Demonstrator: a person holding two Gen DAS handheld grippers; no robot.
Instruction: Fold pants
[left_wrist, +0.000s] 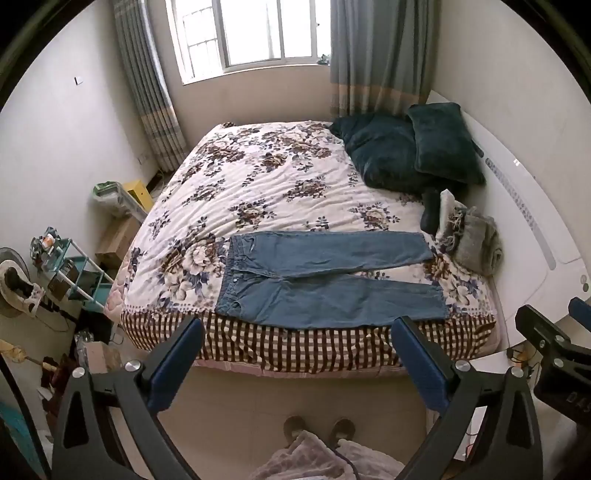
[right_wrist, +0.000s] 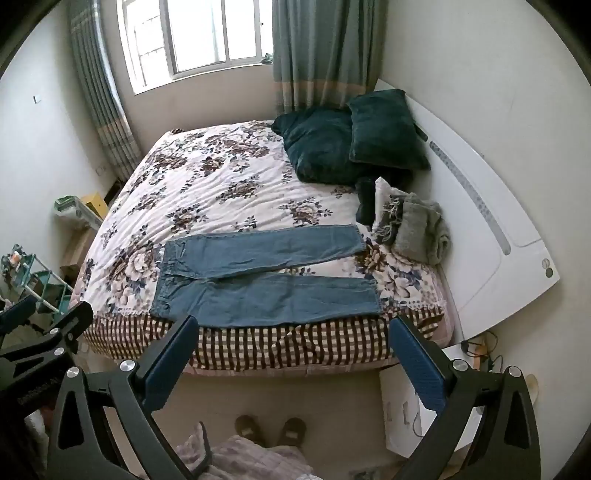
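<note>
Pants (left_wrist: 325, 280) lie flat, unfolded, on the bed (left_wrist: 258, 177); each hand-held gripper (left_wrist: 297, 332) (right_wrist: 293, 332) gapes wide, empty.

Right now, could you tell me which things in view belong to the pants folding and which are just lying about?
For the job:
- jeans, spread flat near the bed's front edge
- left gripper, open
- right gripper, open

Lying about:
- dark green pillows
- grey folded knit
- teal rack
</note>
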